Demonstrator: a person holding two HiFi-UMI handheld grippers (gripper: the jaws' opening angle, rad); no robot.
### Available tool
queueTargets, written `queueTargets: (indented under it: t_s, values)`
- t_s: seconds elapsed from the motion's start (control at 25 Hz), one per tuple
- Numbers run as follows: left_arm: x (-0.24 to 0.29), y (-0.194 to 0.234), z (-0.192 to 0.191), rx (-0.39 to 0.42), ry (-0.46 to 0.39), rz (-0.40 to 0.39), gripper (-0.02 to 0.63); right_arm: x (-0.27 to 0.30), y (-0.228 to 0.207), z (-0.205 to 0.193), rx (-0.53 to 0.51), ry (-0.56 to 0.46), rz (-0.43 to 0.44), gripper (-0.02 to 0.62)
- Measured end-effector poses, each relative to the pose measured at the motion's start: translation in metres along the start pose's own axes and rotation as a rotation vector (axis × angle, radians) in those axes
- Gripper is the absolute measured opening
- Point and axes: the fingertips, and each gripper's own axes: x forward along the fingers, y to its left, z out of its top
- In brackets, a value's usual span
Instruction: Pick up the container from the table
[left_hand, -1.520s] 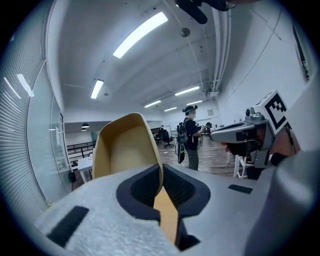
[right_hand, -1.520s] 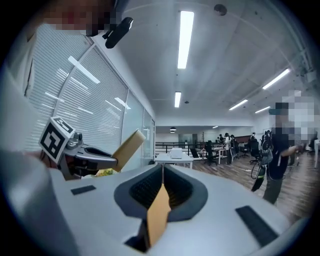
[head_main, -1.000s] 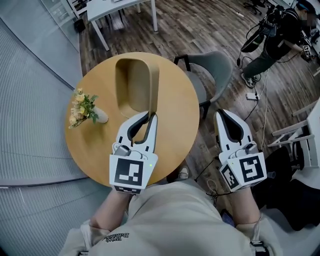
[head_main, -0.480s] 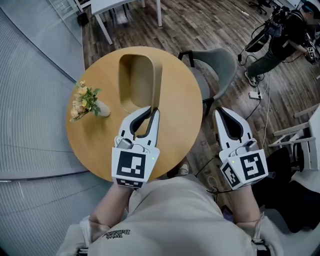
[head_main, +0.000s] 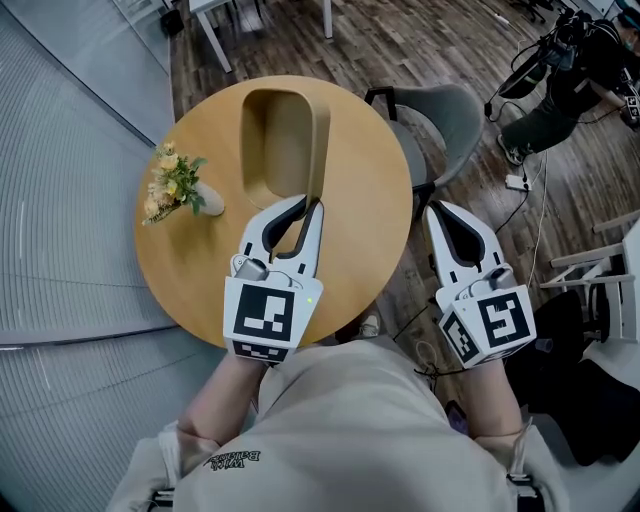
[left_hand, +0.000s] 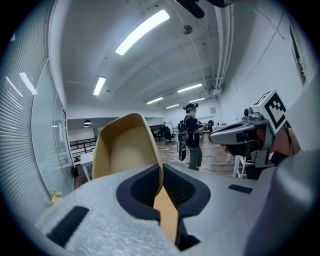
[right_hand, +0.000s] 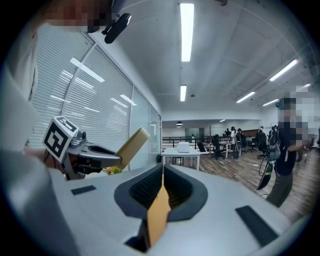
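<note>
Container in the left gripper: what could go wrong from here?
1. The left gripper pinches only one thin wall of the container at its near end; the long body beyond the jaws might twist or slip out.
2. The flower vase stands on the table left of the container; a swing could tip it.
3. The right gripper is shut and off to the table's right, so nothing backs up the grip.

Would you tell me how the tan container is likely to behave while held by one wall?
The container is likely stiff: its thin wall holds its shape where the left gripper pinches it. It seems light for its size, since that single pinch appears to carry it. Gripped off-centre on a smooth wall, it may tilt or slip.
</note>
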Motion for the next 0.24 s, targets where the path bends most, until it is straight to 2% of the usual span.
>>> queueTargets:
  t_s: [0.24]
  values:
    - [0.0000, 0.0013, -0.0046, -0.005, 0.010, 0.001, 0.037, 0.0039, 0.0021, -0.0054, 0.003, 0.009, 0.008, 0.034]
